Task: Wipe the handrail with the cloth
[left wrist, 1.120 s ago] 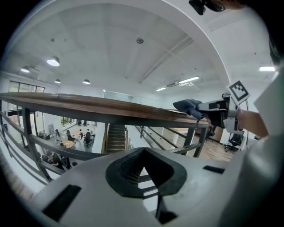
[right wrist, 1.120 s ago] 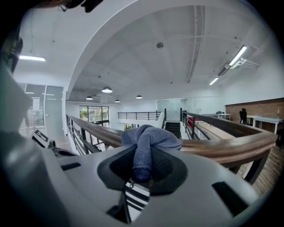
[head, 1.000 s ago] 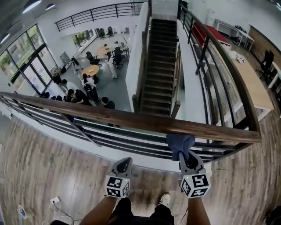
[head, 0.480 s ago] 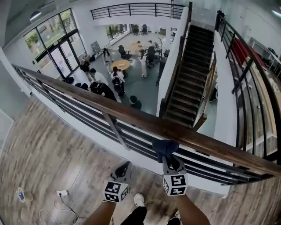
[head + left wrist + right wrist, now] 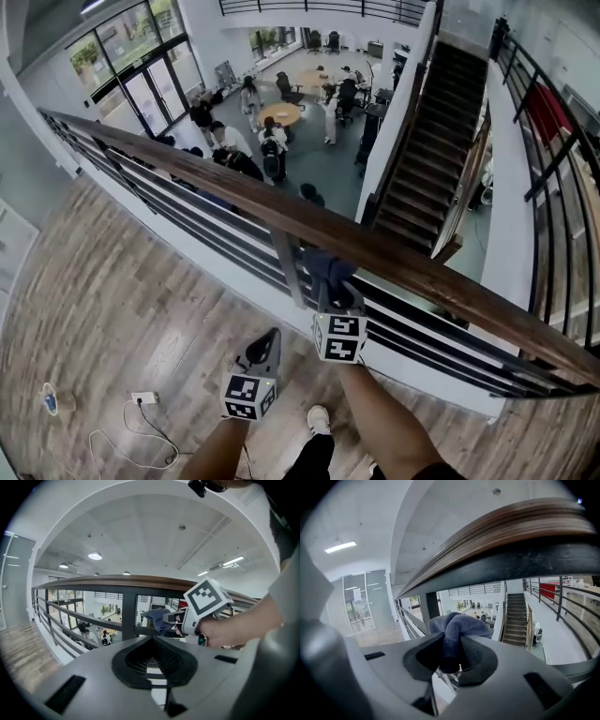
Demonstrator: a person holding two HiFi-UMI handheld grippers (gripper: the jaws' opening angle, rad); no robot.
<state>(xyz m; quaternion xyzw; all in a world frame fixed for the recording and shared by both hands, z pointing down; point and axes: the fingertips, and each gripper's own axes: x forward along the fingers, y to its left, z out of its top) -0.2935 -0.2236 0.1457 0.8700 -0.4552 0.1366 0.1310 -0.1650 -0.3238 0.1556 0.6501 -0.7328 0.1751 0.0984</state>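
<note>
Both jaws of the right gripper (image 5: 330, 298) pinch the soft, light blue cloth (image 5: 325, 266) by its bunched middle, a sound hold, seemingly against the handrail (image 5: 206, 183) mid-frame, while the left gripper (image 5: 268, 345) hangs closed and empty.

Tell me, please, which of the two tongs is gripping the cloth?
The right tongs, shut on the blue cloth by the handrail; the left tongs hold nothing.

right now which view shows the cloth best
Right gripper view: the blue cloth is large, central, pinched between the jaws. Head view shows it small by the handrail; left gripper view, small too.
</note>
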